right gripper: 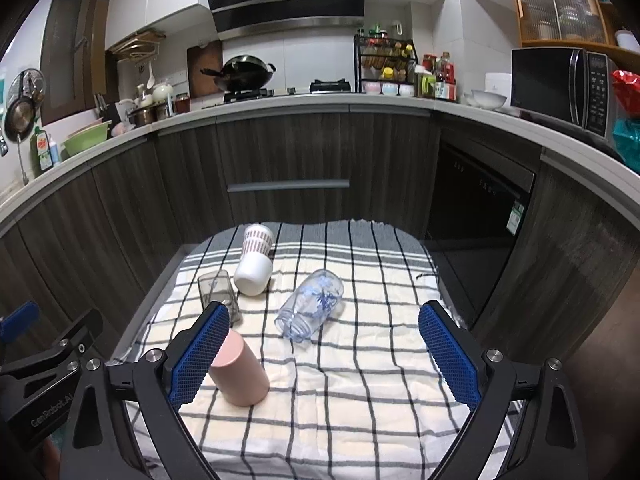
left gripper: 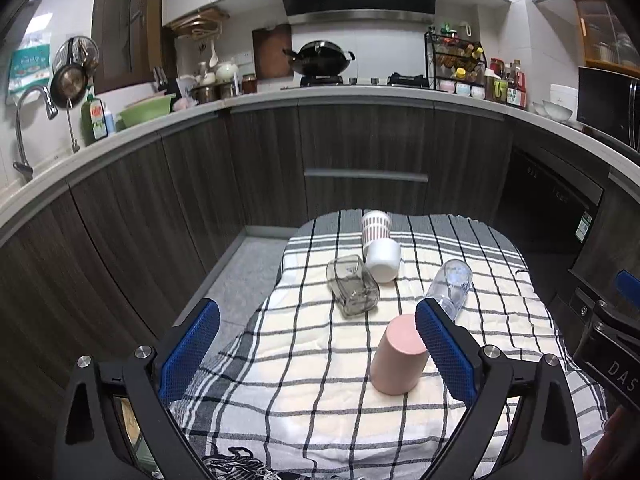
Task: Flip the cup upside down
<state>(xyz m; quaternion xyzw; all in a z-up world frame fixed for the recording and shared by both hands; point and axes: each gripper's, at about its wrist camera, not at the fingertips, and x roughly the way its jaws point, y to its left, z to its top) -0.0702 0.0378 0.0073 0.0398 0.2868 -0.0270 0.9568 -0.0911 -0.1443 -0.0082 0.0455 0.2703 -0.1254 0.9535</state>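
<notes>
Several cups sit on a checked cloth [left gripper: 320,380] over a small table. A pink cup [left gripper: 396,356] stands upside down near the front; it also shows in the right wrist view [right gripper: 240,372]. A grey glass cup [left gripper: 352,286] [right gripper: 218,292], a white cup [left gripper: 383,260] [right gripper: 253,274], a striped cup [left gripper: 375,226] [right gripper: 257,238] and a clear printed cup [left gripper: 450,284] [right gripper: 310,308] lie on their sides. My left gripper [left gripper: 318,340] is open and empty, short of the pink cup. My right gripper [right gripper: 324,344] is open and empty, in front of the clear cup.
Dark wood cabinets [left gripper: 360,152] and a counter curve around behind the table. A dishwasher front [right gripper: 476,216] is at the right. Grey floor [left gripper: 240,276] shows to the left of the table. The other gripper's body shows at each view's edge [left gripper: 608,344] [right gripper: 44,376].
</notes>
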